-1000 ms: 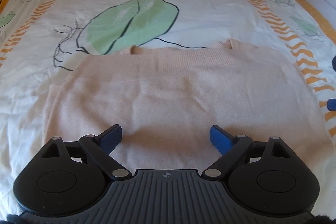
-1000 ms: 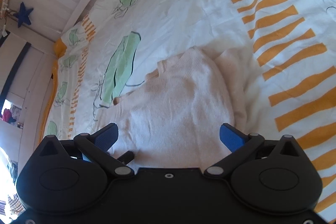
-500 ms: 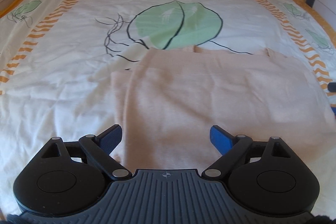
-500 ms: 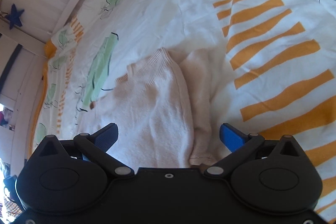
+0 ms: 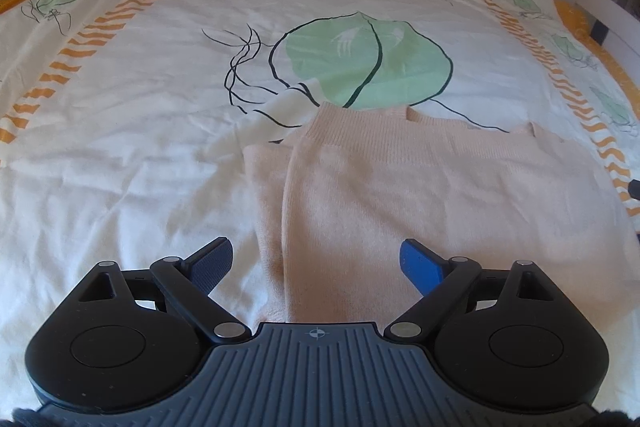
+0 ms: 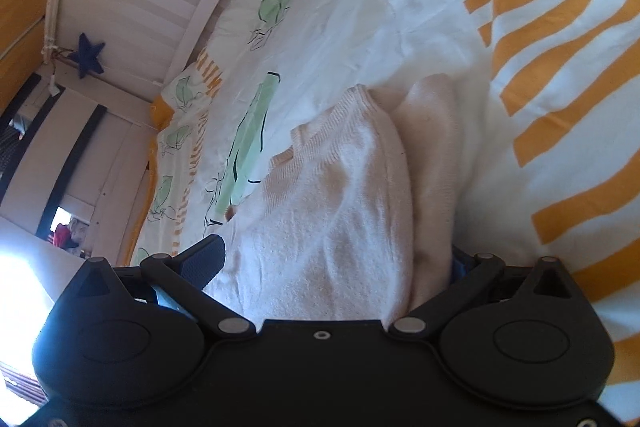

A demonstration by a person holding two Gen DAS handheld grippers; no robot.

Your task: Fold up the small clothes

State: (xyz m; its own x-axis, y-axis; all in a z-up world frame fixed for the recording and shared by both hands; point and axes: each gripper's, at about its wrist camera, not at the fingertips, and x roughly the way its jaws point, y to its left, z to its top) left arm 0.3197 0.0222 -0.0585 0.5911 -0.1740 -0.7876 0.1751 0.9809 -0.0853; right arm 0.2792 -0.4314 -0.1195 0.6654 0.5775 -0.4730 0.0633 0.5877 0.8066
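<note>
Sweater: a pale pink knit sweater (image 5: pixel 420 187) lies flat on the bed's duvet (image 5: pixel 120 147), filling the 3 to 5 o'clock part of the left wrist view; its left edge is folded inward, with a doubled strip at about 6 o'clock.
Change, left view: a second ago the sweater spread across the whole lower frame; now it sits right of centre and bare duvet shows at 8 o'clock.
Left gripper (image 5: pixel 316 261): jaws released and wide, nothing between the pads; the sweater's folded edge lies below the gap.
Right gripper (image 6: pixel 336 259): low over the sweater's (image 6: pixel 332 227) right edge; the knit bulges up between the jaws and covers most of the right pad, which was clear half a second ago.
Right jaws, state: they stand wide; whether the pads press the cloth I cannot tell.
Duvet: white with green leaves and orange stripes; stripes at 2 to 4 o'clock in the right view.
Star (image 6: pixel 87 54): dark blue, on the bed frame at 10 o'clock, right view.
</note>
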